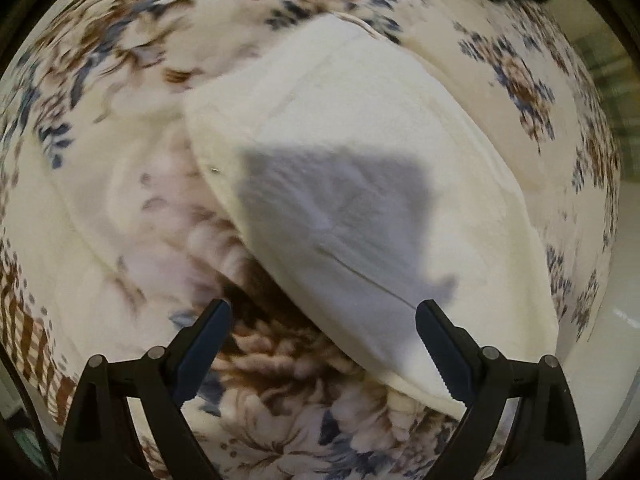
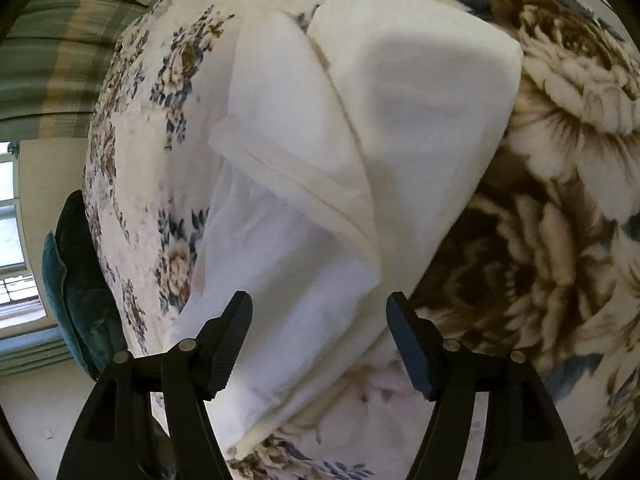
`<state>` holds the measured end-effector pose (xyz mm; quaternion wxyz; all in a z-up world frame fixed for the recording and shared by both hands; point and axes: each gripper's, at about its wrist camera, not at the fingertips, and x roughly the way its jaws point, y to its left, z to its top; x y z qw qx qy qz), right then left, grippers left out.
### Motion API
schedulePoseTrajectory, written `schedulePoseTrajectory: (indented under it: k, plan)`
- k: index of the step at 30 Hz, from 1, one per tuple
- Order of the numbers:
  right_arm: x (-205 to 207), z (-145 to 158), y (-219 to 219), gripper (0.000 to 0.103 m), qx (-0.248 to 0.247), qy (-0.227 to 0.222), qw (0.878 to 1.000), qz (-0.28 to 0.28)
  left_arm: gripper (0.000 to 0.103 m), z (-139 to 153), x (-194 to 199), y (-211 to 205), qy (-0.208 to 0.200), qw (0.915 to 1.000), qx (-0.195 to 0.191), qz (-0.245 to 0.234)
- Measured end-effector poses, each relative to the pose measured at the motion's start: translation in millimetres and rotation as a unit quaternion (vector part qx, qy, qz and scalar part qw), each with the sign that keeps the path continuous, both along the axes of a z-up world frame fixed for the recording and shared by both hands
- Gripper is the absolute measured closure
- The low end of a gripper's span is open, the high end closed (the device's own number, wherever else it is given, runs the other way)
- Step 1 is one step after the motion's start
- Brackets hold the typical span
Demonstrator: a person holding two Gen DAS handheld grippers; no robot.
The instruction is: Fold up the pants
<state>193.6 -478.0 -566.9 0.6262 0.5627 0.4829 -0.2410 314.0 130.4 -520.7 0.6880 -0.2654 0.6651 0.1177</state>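
One pair of white pants (image 1: 352, 184) lies on a bed, on a floral blanket (image 1: 100, 60) printed with brown, cream and blue flowers. Two hand-held grippers hang above it, one per view, both pointing steeply down.

The left hand-held gripper (image 1: 322, 312) has its jaws spread wide and holds nothing. Its two black fingers (image 1: 208, 336) have ridged inner pads. Beneath and beyond it the pants are a folded, roughly triangular slab of soft, thick cloth, with a seam line near the right finger and a grey shadow across the middle. The pants' left edge lies between the fingers; bare blanket lies to the left and near. At the right the bed edge drops away to a pale floor (image 1: 624, 320).

The right hand-held gripper (image 2: 319, 308) also stands open and empty, above the near end of the pants (image 2: 400, 100). Here the cloth shows overlapping layers and a hemmed edge running diagonally. Large plush flowers fill the blanket (image 2: 560, 200) to the right. To the left, past the bed edge, are one teal cushion (image 2: 76, 280), a window (image 2: 16, 240) and a striped curtain (image 2: 60, 60).
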Motion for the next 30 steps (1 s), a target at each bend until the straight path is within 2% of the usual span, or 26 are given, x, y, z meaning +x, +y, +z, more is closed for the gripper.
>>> schedulePoseTrajectory:
  k: [3, 4, 5, 6, 7, 8, 9, 10, 11, 12, 13, 15, 16, 18, 19, 20, 21, 22, 24, 25, 27, 30]
  plan:
    - [23.2, -10.2, 9.1, 0.031, -0.010, 0.021, 1.000, 0.006, 0.011, -15.9, 8.5, 10.6, 0.004, 0.9996, -0.004, 0.028]
    - [29.9, -15.5, 11.6, 0.031, -0.012, 0.029, 0.999, 0.009, 0.017, -24.7, 14.8, 11.8, 0.010, 0.9994, -0.003, 0.032]
    - [38.1, -26.1, 14.1, 0.032, -0.015, 0.053, 0.998, 0.020, 0.036, -32.6, 21.2, 11.0, 0.012, 0.9994, -0.005, 0.032]
    - [41.3, -32.1, 16.1, 0.040, -0.019, 0.064, 0.997, 0.023, 0.044, -37.9, 28.2, 10.8, 0.017, 0.9995, -0.002, 0.026]
    - [43.8, -35.7, 17.1, 0.052, -0.024, 0.070, 0.997, 0.026, 0.051, -40.7, 32.5, 7.7, 0.021, 0.9995, 0.016, 0.016]
    - [46.5, -39.0, 19.9, 0.084, -0.037, 0.094, 0.994, 0.038, 0.064, -39.3, 33.8, 3.9, 0.017, 0.9992, 0.035, 0.006]
    - [45.9, -39.2, 21.9, 0.097, -0.047, 0.108, 0.992, 0.042, 0.070, -34.9, 32.8, -0.7, 0.009, 0.9986, 0.052, -0.009]
    - [43.1, -37.3, 23.2, 0.097, -0.049, 0.107, 0.992, 0.042, 0.073, -28.0, 27.6, -3.9, 0.000, 0.9976, 0.066, -0.022]
    - [39.3, -32.4, 24.7, 0.098, -0.055, 0.105, 0.992, 0.043, 0.084, -24.3, 22.8, -4.9, -0.005, 0.9967, 0.074, -0.031]
    - [33.9, -25.7, 25.7, 0.098, -0.061, 0.103, 0.992, 0.044, 0.093, -25.3, 14.9, -3.4, 0.010, 0.9933, 0.106, -0.046]
    - [27.5, -20.2, 26.0, 0.098, -0.066, 0.099, 0.992, 0.040, 0.092, -29.7, 8.1, 3.0, 0.018, 0.9925, 0.113, -0.042]
    - [15.8, -23.2, 26.2, 0.098, -0.065, 0.107, 0.991, 0.039, 0.092, -44.0, -4.5, 19.8, 0.046, 0.9942, 0.096, -0.018]
    - [14.7, -31.4, 26.0, 0.098, -0.051, 0.112, 0.991, 0.045, 0.092, -46.6, -10.4, 25.5, 0.049, 0.9954, 0.082, -0.005]
    - [16.4, -35.2, 23.7, 0.092, -0.034, 0.113, 0.992, 0.055, 0.090, -37.2, -15.7, 21.9, 0.041, 0.9950, 0.089, -0.014]
    - [21.9, -31.7, 23.0, 0.091, -0.029, 0.115, 0.991, 0.068, 0.087, -27.5, -16.7, 12.8, 0.034, 0.9933, 0.105, -0.034]
    - [24.7, -28.2, 23.9, 0.090, -0.029, 0.114, 0.990, 0.079, 0.077, -16.7, -17.8, 1.7, 0.026, 0.9907, 0.122, -0.054]
    - [26.6, -15.5, 25.1, 0.085, -0.044, 0.108, 0.989, 0.096, 0.067, -8.0, -17.0, -8.1, 0.017, 0.9881, 0.137, -0.068]
    - [28.3, -3.3, 26.6, 0.079, -0.067, 0.100, 0.987, 0.110, 0.063, 2.2, -15.2, -21.7, 0.006, 0.9843, 0.154, -0.087]
    - [39.1, 27.3, 30.9, 0.042, -0.148, 0.105, 0.971, 0.153, 0.055, 21.0, -7.2, -53.3, -0.018, 0.9748, 0.183, -0.126]
    - [47.2, 36.3, 32.3, 0.037, -0.179, 0.106, 0.963, 0.170, 0.053, 29.2, -1.3, -71.9, -0.031, 0.9691, 0.196, -0.146]
    - [70.8, 47.1, 32.3, 0.034, -0.246, 0.119, 0.938, 0.215, 0.049, 41.3, 10.6, -104.5, -0.062, 0.9628, 0.195, -0.176]
    - [115.0, 33.4, 27.1, 0.034, -0.294, 0.150, 0.901, 0.282, 0.048, 48.0, 30.6, -139.4, -0.096, 0.9590, 0.175, -0.201]
